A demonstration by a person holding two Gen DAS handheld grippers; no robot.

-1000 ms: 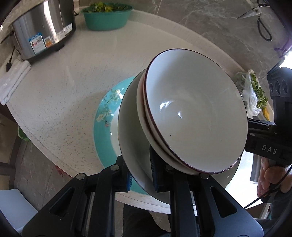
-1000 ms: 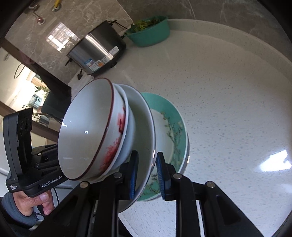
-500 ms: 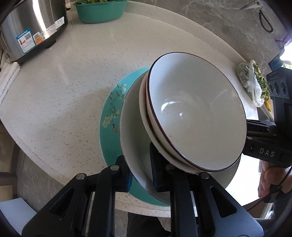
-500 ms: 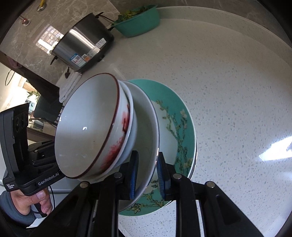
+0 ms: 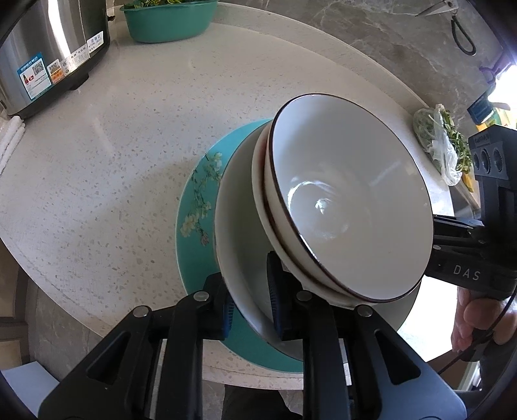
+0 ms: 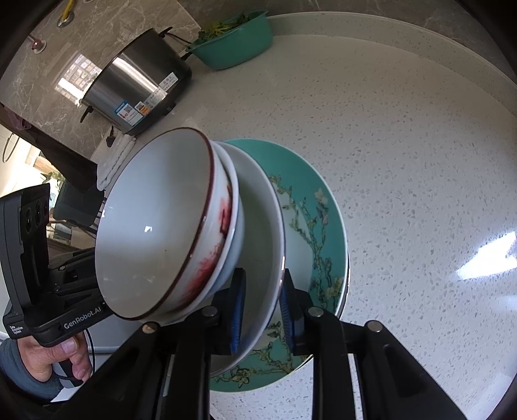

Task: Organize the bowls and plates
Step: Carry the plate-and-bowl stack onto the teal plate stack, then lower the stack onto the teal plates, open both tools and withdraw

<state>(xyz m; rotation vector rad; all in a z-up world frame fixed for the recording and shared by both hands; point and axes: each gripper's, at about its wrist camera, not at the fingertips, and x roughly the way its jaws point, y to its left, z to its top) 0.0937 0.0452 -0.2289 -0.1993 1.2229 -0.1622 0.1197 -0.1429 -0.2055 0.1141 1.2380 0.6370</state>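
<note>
Two white bowls with dark red rims are nested, the top bowl (image 5: pixel 349 206) (image 6: pixel 155 232) inside the lower one (image 5: pixel 258 181). They sit in a deep white plate (image 5: pixel 239 252) (image 6: pixel 261 232), tilted over a teal floral plate (image 5: pixel 197 194) (image 6: pixel 316 226) that lies on the table. My left gripper (image 5: pixel 248 297) has the white plate's near rim between its blue pads. From the opposite side my right gripper (image 6: pixel 261 297) straddles the rim the same way. Both pairs of jaws are opening slightly. Whether the white plate rests on the teal plate is hidden.
A steel rice cooker (image 5: pixel 48 48) (image 6: pixel 135 80) and a teal basin of greens (image 5: pixel 168 19) (image 6: pixel 236 42) stand at the back of the round speckled table (image 5: pixel 97 161). A bag of greens (image 5: pixel 442 145) lies at the right edge. A folded white cloth (image 6: pixel 116 158) lies by the cooker.
Both grippers have come down with the white plate and bowls, closer over the teal plate. The stack stays tilted between them.
</note>
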